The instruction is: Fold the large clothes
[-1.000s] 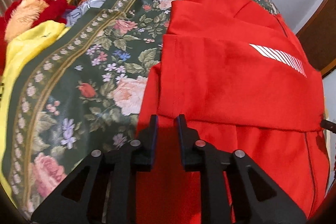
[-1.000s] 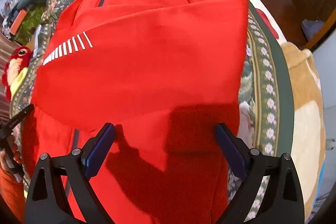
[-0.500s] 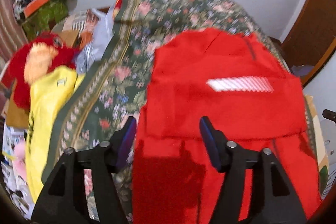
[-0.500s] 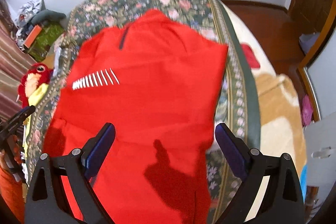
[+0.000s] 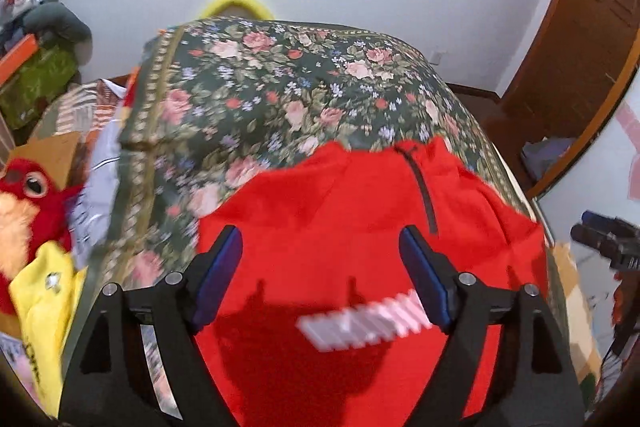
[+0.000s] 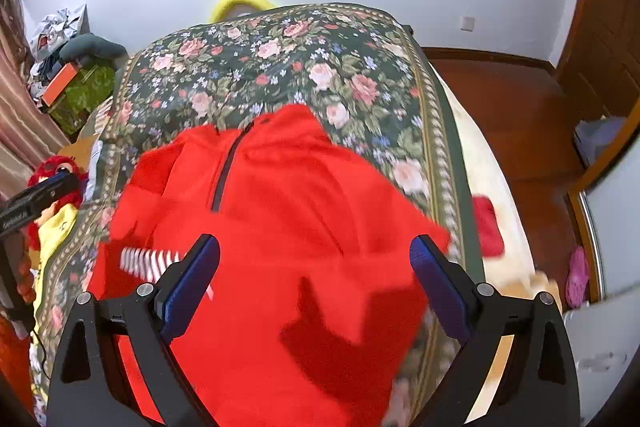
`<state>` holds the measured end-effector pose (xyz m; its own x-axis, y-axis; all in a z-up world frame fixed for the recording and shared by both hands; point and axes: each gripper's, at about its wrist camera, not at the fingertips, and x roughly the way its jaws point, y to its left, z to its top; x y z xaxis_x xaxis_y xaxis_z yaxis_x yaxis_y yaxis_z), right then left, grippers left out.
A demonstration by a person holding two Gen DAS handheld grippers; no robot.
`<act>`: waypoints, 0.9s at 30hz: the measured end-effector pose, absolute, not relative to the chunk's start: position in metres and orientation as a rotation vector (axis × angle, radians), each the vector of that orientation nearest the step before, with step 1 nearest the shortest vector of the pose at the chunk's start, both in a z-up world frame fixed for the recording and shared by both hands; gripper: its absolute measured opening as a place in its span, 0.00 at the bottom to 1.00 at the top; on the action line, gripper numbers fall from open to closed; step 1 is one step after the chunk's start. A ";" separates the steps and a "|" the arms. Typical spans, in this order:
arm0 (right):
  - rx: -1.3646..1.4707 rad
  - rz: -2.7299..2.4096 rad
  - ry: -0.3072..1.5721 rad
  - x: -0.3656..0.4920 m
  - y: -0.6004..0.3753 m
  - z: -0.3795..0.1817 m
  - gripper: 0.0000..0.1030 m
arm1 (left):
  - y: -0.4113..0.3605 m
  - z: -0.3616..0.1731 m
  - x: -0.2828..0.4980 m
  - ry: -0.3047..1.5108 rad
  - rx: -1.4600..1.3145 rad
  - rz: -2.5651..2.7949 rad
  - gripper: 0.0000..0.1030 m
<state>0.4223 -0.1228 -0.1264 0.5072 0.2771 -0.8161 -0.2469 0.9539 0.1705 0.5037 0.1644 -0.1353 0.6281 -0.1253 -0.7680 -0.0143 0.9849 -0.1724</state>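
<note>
Red zip-neck garment [image 5: 320, 219], partly folded, lying flat on the floral bedspread [image 5: 280, 99] of the bed, collar toward the far wall; a dark zip [image 6: 224, 171] runs down from the neck, and a white striped mark [image 5: 360, 327], blurred by motion, lies on the near part of the cloth. Compared with one second ago, both cameras now stand higher and farther back: the garment fills less of each view, and the far wall and the whole far end of the bedspread come into sight. The left hand-held gripper [image 5: 320, 275], whose fingers stood nearly together over the folded edge a second ago, now has its blue-padded fingers [image 5: 218, 275] spread wide with nothing between them, raised clear above the cloth. The right hand-held gripper [image 6: 316, 295] is likewise spread wide and holds nothing, as it was before; it hangs above the garment's right side.

Surroundings: a red plush toy [image 5: 28, 187] and a yellow cloth [image 5: 44, 299] lie at the left edge of the bed, beside a pale plastic bag [image 5: 100, 187]. A yellow curved object [image 6: 240, 1] shows behind the far end of the bed. A small red item [image 6: 486, 227] rests on the cream blanket [image 6: 476, 163] to the right of the bedspread. A wooden door [image 5: 580, 47] and wooden floor [image 6: 500, 99] lie to the right. Nothing lies between either hand-held gripper and the garment.
</note>
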 end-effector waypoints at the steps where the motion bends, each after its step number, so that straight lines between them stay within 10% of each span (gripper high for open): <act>1: 0.023 0.316 0.983 0.431 -0.120 -0.129 0.92 | 0.164 -0.139 0.515 0.900 -0.188 -0.073 0.78; 17: 0.053 0.325 1.100 0.565 -0.075 -0.218 0.92 | 0.174 -0.251 0.657 1.003 -0.502 -0.039 0.78; 21: 0.192 0.371 1.146 0.573 -0.070 -0.236 0.71 | 0.172 -0.280 0.664 1.044 -0.603 -0.074 0.77; 27: 0.242 0.445 1.101 0.555 -0.067 -0.225 0.14 | 0.155 -0.272 0.654 1.030 -0.435 -0.087 0.19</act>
<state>0.5551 -0.0668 -0.2251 0.3773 0.4613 -0.8030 -0.2262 0.8867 0.4031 0.6543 0.1555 -0.2722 0.5191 -0.2711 -0.8106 -0.1319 0.9116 -0.3894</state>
